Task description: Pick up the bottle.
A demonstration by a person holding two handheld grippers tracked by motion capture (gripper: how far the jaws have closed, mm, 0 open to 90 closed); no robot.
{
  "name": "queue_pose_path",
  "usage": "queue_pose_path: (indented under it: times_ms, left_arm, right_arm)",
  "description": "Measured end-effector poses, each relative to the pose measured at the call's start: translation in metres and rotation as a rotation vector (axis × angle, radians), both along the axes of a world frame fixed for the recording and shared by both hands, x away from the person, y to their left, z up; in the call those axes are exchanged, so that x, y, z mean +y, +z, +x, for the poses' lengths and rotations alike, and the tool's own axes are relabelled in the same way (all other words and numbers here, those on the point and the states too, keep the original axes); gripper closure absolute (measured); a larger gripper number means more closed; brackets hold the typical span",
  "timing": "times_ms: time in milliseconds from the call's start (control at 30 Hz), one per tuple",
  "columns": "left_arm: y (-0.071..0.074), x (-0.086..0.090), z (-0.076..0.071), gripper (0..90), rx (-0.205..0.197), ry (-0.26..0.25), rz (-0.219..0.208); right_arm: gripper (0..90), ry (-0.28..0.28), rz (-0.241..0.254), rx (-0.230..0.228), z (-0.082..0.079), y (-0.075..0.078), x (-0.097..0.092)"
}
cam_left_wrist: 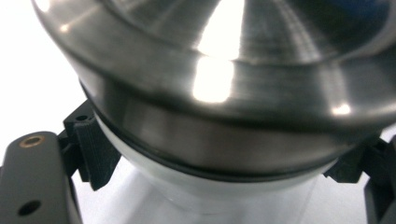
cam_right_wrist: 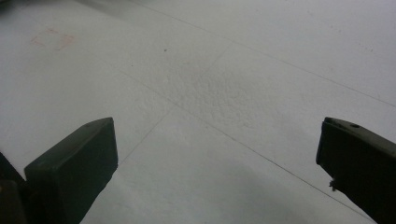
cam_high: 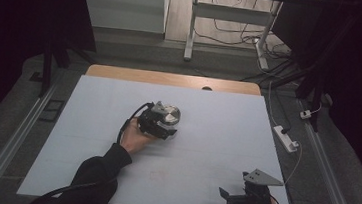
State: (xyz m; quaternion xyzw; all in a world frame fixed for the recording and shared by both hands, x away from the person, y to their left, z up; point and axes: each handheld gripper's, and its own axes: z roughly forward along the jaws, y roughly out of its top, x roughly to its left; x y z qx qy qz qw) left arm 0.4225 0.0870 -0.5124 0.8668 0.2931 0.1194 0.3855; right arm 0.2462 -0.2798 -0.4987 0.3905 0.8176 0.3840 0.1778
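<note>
My left tool clamps the steel-lidded jar at mid-surface; my right tool, open, sits well apart

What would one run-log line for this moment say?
left gripper: shut on round shiny metal container | right gripper: open, holding nothing | surface: white table sheet

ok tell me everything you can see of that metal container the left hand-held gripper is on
The metal container is a round, shiny steel-looking piece with a brushed, stepped top that catches glare, a dark ring below its rim and a paler lower body. It sits near the middle of the white table cover. The left hand-held gripper is shut on its lower body, one jaw on each side.
</note>
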Motion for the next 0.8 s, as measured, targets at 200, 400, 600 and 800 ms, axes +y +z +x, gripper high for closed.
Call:
queue_pose_path:
  times_ms: [200, 400, 600, 800]
  left_arm:
    - [0.008, 0.003, -0.01, 15.5, 0.0, -0.02, -0.009]
    - [0.018, 0.008, -0.026, 15.5, -0.002, -0.045, -0.033]
    - [0.026, 0.015, -0.043, 15.5, -0.002, -0.081, -0.053]
    - [0.031, 0.018, -0.058, 15.5, -0.012, -0.1, -0.051]
  right_arm:
    - [0.0, 0.001, -0.002, -0.002, 0.0, 0.0, 0.0]
    - [0.0, 0.002, -0.002, -0.003, 0.0, 0.0, 0.0]
    - [0.0, 0.002, -0.004, -0.004, 0.0, 0.0, 0.001]
    - [0.0, 0.003, -0.005, -0.006, -0.001, 0.0, 0.001]
